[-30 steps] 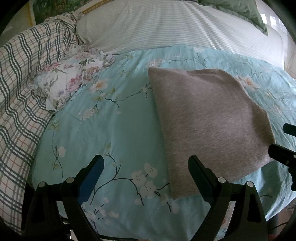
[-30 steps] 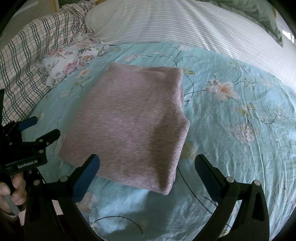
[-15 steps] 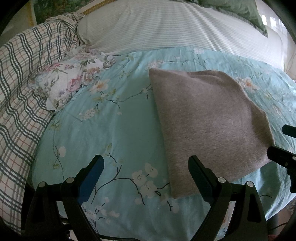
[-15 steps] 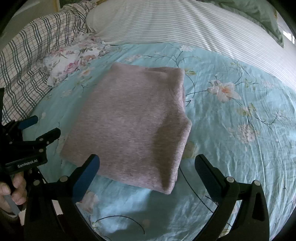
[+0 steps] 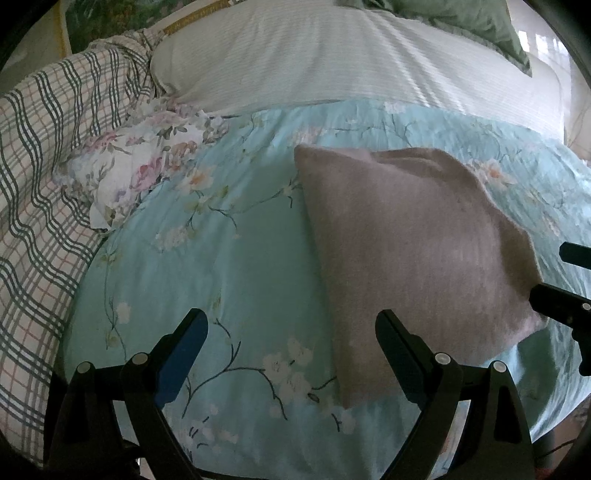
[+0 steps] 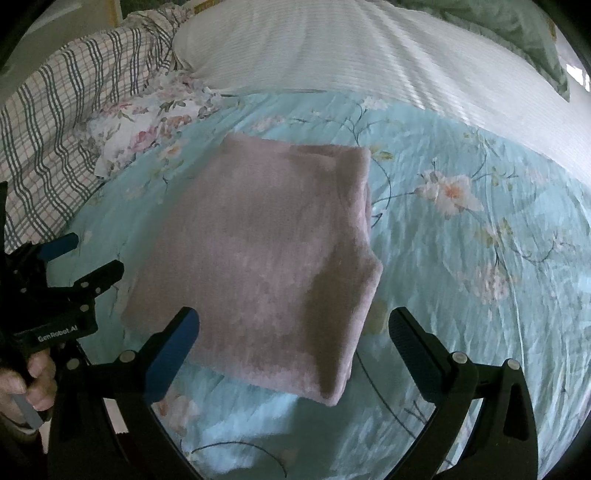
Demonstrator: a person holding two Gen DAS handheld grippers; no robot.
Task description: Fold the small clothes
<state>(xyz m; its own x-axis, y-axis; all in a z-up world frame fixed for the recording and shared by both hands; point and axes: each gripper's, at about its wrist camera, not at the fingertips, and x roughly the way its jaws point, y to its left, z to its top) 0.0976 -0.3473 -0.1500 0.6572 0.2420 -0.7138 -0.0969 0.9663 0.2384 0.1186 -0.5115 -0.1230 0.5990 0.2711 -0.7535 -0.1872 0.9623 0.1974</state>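
Note:
A folded mauve-grey knit garment [image 5: 406,243] lies flat on the light blue floral bedspread [image 5: 229,266]; it also shows in the right wrist view [image 6: 266,258]. My left gripper [image 5: 291,332] is open and empty, held above the bedspread just left of the garment's near corner. My right gripper [image 6: 295,332] is open and empty, held above the garment's near edge. The left gripper also shows at the left edge of the right wrist view [image 6: 77,262], and the right gripper at the right edge of the left wrist view [image 5: 561,277].
A crumpled white floral cloth [image 5: 140,166] lies at the left beside a plaid blanket [image 5: 40,192]. A white striped pillow [image 5: 332,55] and a green pillow [image 5: 472,22] lie at the back. The bed's near edge is below the grippers.
Both grippers have drawn back and down slightly, so the garment sits a little higher in both views. The garment itself has not moved. Both grippers stay open.

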